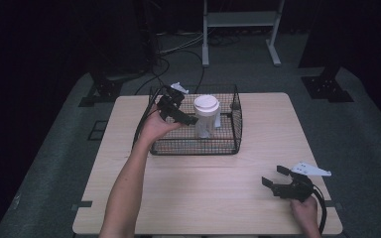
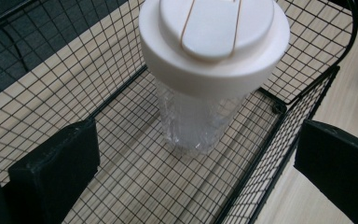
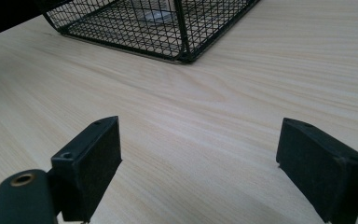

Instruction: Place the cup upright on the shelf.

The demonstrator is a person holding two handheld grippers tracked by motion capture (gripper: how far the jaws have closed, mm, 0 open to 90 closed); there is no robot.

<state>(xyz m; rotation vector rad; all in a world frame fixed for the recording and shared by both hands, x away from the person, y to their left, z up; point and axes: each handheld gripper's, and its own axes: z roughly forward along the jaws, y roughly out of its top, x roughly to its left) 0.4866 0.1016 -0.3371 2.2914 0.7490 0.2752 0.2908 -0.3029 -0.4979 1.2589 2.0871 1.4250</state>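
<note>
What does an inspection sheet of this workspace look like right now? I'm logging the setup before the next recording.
Surface: light wooden table, bare around the basket.
Job's things: black wire basket at the far middle of the table; a clear bottle with a white lid stands upright inside it.
Clutter: nothing seen.
Grippers: left hand-held gripper open, at the basket's left side beside the bottle; right hand-held gripper open, over the table's near right corner.
Cables: one cable trails from the right hand-held gripper; floor cables behind the table.
Surroundings: dark room, grey floor, white metal stand beyond.
</note>
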